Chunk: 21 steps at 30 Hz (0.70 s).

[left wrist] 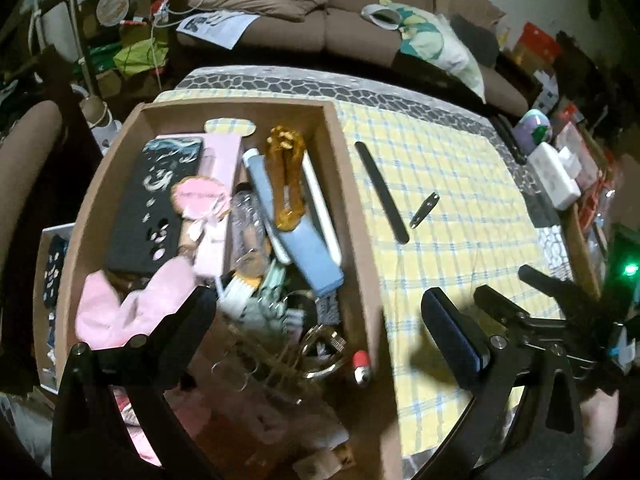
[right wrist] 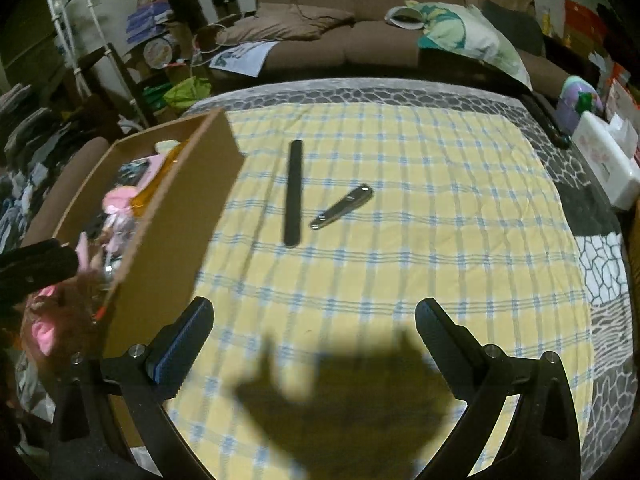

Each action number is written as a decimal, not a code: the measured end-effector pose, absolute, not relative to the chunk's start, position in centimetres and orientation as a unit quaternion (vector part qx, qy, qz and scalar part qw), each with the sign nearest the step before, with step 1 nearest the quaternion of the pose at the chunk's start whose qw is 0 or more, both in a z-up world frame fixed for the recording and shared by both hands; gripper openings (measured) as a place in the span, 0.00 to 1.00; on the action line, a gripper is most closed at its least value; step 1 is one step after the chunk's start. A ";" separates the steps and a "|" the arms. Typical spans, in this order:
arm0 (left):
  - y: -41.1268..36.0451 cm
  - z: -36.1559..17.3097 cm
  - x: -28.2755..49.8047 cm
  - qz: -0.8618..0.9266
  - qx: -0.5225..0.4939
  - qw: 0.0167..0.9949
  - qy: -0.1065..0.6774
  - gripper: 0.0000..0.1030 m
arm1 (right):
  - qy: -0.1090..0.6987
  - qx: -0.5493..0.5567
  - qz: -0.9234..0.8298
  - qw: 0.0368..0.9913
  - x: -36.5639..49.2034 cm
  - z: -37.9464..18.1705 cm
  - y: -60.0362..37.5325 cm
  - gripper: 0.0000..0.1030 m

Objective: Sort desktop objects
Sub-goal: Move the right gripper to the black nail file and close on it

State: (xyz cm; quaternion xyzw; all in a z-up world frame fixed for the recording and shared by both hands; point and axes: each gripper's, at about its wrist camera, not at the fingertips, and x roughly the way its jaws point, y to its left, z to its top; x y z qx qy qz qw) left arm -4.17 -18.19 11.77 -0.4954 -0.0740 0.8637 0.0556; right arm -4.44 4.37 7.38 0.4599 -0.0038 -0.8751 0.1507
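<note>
A cardboard box (left wrist: 356, 208) on the table's left holds several small items: a black phone case (left wrist: 152, 200), a blue case (left wrist: 296, 224), an amber hair claw (left wrist: 286, 176), pink cloth (left wrist: 128, 312). A black nail file (left wrist: 382, 192) and a metal nail clipper (left wrist: 424, 210) lie on the yellow checked cloth to its right; both show in the right wrist view, the file (right wrist: 293, 192) and the clipper (right wrist: 342, 207). My left gripper (left wrist: 316, 312) is open over the box's near end. My right gripper (right wrist: 314, 320) is open and empty above the cloth, near the box (right wrist: 176, 216).
A brown sofa (right wrist: 360, 36) with cushions stands behind the table. White boxes (left wrist: 554, 176) and clutter sit at the table's right edge. Shelves and bags crowd the far left. The right gripper shows in the left wrist view (left wrist: 560, 312).
</note>
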 end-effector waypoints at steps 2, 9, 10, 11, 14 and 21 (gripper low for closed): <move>-17.6 12.0 -4.9 0.868 -0.491 0.045 -0.054 1.00 | -0.009 0.462 -0.875 0.146 -5.1 7.0 5.0 1.00; -17.6 12.9 -7.7 0.875 -0.476 0.040 -0.074 1.00 | -0.022 0.438 -0.884 0.164 -8.3 7.0 5.1 1.00; -17.8 12.9 -8.0 0.876 -0.474 0.040 -0.075 1.00 | -0.014 0.433 -0.885 0.170 -8.9 7.1 4.6 0.99; -17.9 12.8 -8.1 0.876 -0.474 0.041 -0.077 1.00 | -0.006 0.429 -0.886 0.176 -9.7 7.0 3.9 0.97; -18.5 12.3 -8.3 0.871 -0.481 0.040 -0.088 1.00 | 0.014 0.427 -0.885 0.183 -11.4 6.4 2.0 0.76; -19.4 12.0 -8.5 0.865 -0.487 0.045 -0.112 1.00 | 0.036 0.442 -0.874 0.201 -16.2 3.2 -2.6 0.61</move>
